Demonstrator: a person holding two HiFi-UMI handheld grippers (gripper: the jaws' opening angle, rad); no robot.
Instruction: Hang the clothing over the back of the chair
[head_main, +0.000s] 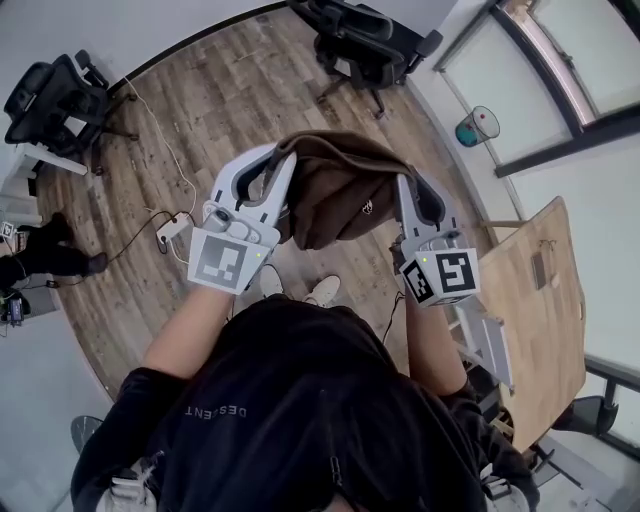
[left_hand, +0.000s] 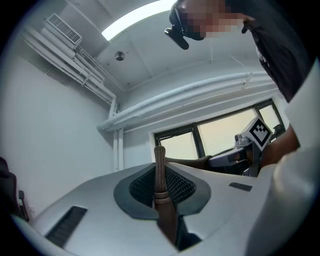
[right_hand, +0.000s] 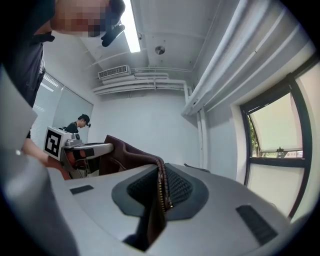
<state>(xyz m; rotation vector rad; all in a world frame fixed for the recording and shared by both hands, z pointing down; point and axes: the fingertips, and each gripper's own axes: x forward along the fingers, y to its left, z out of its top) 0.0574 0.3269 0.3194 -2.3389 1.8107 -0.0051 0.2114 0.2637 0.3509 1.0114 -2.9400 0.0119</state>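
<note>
So, jacket (head_main: 335, 190) held up; desk (head_main: 545, 330) at rt, office chair (head_main: 370, 35) beyond

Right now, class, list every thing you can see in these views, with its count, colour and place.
Clothing: one, brown, held up between both grippers.
Office chairs: two, black, on the floor at far left and at the top.
Table: one, light wood, at right.
Power strip: one, white, on the floor at left.
Bin: one, teal, upper right.
Floor: wood planks.
Other person: one, dark cap, in the background.
Shoes: two, white, below the clothing.
Left gripper: grey, shut on the clothing's ribbed edge.
Right gripper: grey, shut on its zip edge.
</note>
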